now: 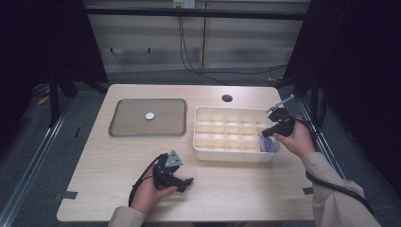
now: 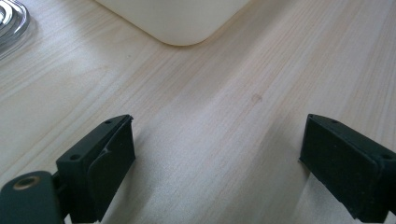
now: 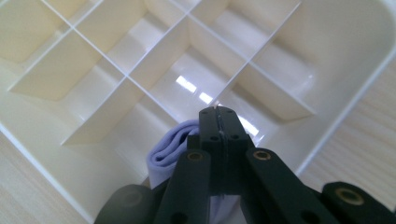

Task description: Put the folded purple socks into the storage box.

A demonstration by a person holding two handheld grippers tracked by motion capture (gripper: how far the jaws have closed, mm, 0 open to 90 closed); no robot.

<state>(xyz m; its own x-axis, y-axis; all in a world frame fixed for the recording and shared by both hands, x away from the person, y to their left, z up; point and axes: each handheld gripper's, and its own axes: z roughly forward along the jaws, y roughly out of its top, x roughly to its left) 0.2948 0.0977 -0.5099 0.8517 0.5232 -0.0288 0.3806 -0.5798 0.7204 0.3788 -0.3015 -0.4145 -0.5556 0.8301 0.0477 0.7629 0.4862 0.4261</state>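
A cream compartment box (image 1: 227, 155) stands at the table's right. A lavender cloth (image 1: 268, 144) sits bunched in its near right corner cell. My right gripper (image 1: 264, 134) reaches down into that cell from the right. In the right gripper view its jaws (image 3: 218, 112) are pressed together, with the cloth (image 3: 170, 149) folding up against their left side, so they look shut on it. My left gripper (image 1: 189, 182) rests low over the table near the front edge. It (image 2: 217, 158) stands wide open over bare wood, the box corner (image 2: 182, 23) just ahead.
A grey metal tray (image 1: 114, 126) lies at the back left with a small white disc (image 1: 150, 116) on it; its rim (image 2: 9, 18) shows in the left gripper view. A round cable hole (image 1: 227, 98) is behind the box. Bare tabletop (image 1: 118, 161) lies between tray and front edge.
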